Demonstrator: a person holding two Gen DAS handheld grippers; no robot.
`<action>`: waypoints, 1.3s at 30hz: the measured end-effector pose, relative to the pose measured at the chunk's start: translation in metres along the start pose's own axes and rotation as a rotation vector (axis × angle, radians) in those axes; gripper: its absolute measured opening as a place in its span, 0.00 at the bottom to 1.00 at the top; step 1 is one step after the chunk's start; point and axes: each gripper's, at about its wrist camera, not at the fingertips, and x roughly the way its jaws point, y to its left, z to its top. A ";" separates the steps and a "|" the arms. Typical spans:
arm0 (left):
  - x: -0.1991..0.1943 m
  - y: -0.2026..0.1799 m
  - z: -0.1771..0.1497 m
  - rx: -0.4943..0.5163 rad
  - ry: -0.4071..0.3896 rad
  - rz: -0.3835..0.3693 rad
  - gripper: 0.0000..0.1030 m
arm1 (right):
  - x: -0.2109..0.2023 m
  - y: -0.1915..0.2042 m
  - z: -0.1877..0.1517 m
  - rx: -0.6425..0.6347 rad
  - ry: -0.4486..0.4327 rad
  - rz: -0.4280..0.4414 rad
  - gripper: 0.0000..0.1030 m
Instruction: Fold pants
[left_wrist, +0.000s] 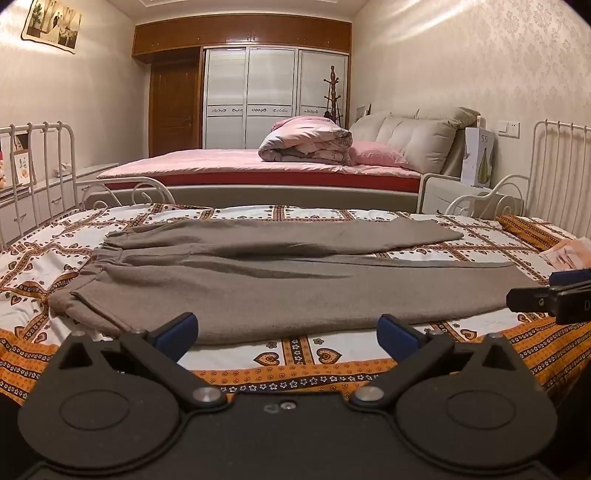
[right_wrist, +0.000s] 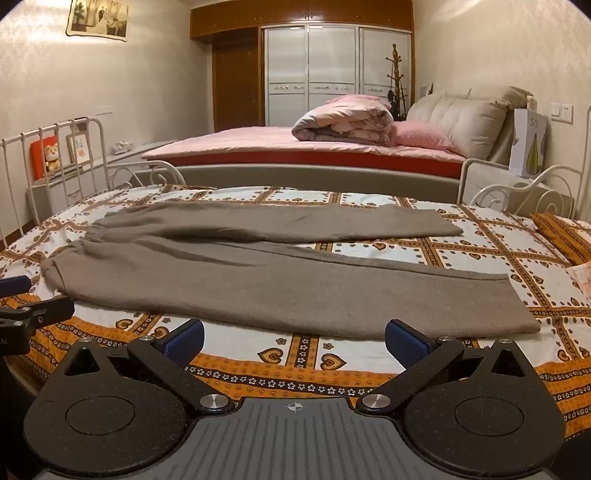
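Grey-brown pants lie spread flat on the patterned bedspread, waistband at the left, both legs running to the right and splayed apart. My left gripper hovers open just short of the near leg's front edge, nothing between its blue pads. In the right wrist view the same pants lie ahead, and my right gripper stands open before the near leg's hem end, holding nothing. Each gripper shows at the edge of the other's view: the right gripper, the left gripper.
White metal bed rails stand at the left and at the right. Beyond lies a larger bed with a rolled pink quilt. A pinkish cloth and an orange pillow lie at the bedspread's right end.
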 end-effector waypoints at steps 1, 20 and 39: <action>0.000 0.000 0.000 -0.003 -0.002 0.000 0.94 | 0.000 0.000 0.000 0.003 -0.004 0.001 1.00; 0.001 -0.001 0.000 0.005 -0.001 0.000 0.94 | 0.002 -0.002 -0.001 0.002 0.006 -0.007 1.00; 0.002 -0.001 0.000 0.010 -0.001 -0.004 0.94 | 0.005 0.000 -0.003 0.005 0.010 -0.004 1.00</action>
